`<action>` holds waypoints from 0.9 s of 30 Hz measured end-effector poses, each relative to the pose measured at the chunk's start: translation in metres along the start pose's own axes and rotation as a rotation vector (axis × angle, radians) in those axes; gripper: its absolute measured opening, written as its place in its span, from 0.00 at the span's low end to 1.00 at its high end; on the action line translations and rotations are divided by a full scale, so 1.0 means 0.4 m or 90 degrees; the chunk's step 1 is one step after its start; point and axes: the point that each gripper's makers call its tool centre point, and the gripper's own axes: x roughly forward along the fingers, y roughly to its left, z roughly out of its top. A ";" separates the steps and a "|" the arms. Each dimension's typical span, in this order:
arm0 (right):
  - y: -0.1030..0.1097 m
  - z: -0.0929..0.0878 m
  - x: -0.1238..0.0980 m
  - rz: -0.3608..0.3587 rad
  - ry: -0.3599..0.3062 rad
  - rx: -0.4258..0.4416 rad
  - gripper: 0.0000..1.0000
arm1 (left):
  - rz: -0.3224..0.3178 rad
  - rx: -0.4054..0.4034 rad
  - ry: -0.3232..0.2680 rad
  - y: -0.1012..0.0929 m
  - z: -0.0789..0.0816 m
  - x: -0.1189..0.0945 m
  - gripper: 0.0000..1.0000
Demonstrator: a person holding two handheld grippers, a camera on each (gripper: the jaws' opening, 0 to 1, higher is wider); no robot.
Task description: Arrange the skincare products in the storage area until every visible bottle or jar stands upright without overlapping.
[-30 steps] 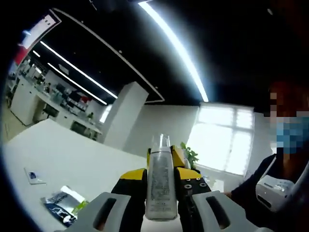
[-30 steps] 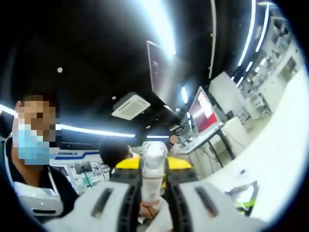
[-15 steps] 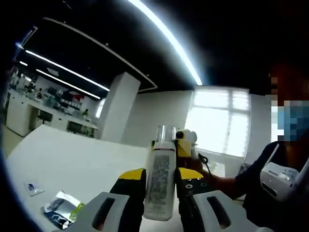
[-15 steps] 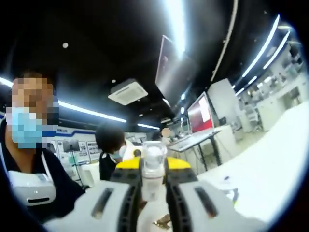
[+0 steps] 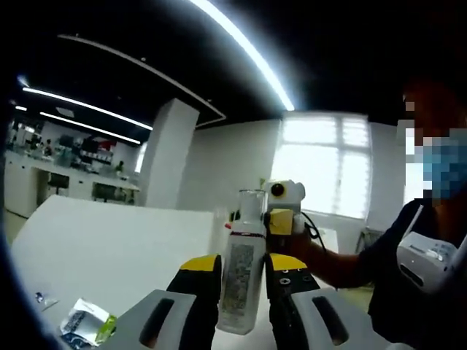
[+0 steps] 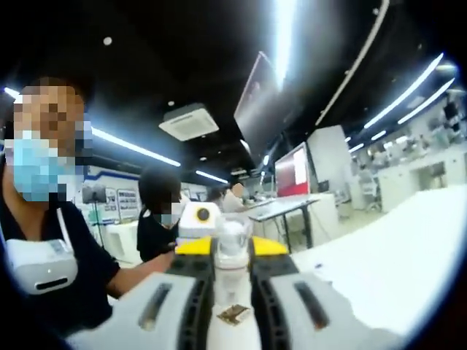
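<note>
Left gripper [image 5: 238, 288]: its two jaws rise from the bottom of the left gripper view w/ yellow-and-black tips, and they squeeze a clear bottle [image 5: 240, 281] between them. The bottle stands up straight between the jaws, label w/ small print facing the camera, clear cap [image 5: 250, 207] on top poking above the jaw tips. It is held up in the air, above the white table [image 5: 109, 251].

Just behind the bottle, a bit to the right of the jaws, is the right gripper [image 5: 281, 211], white and yellow, held by the person's hand [image 5: 310, 251]. The person in a dark top [image 5: 408, 292] is on the far right. Low and to the left of the jaws, small packets [image 5: 84, 324] lie flat on the table, well apart from the bottle.

Right gripper [image 6: 230, 292]: in the right gripper view its jaws are closed on the same bottle [image 6: 230, 273] from the other side. The round clear cap [image 6: 232, 237] sticks up between the yellow tips. A small brown mark sits on the bottle lower down, between the jaws. Just behind the cap, a bit left, is the left gripper [image 6: 197, 219], white and yellow. The person is to the left of the jaws, arm reaching in. Another person in a dark top [image 6: 157, 226] stands further back. The white table [image 6: 387, 255] stretches off to the right of the jaws.

Both grippers hold the one bottle, upright, off the table.
</note>
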 end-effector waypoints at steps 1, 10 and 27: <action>0.000 -0.001 -0.004 -0.001 0.001 -0.001 0.15 | -0.001 -0.001 -0.001 -0.001 0.002 0.003 0.24; 0.005 -0.010 -0.029 -0.009 0.020 -0.028 0.15 | -0.003 0.041 0.042 -0.021 -0.016 0.034 0.23; 0.010 -0.013 -0.071 -0.019 0.054 -0.076 0.15 | -0.021 0.088 0.074 -0.053 -0.028 0.066 0.26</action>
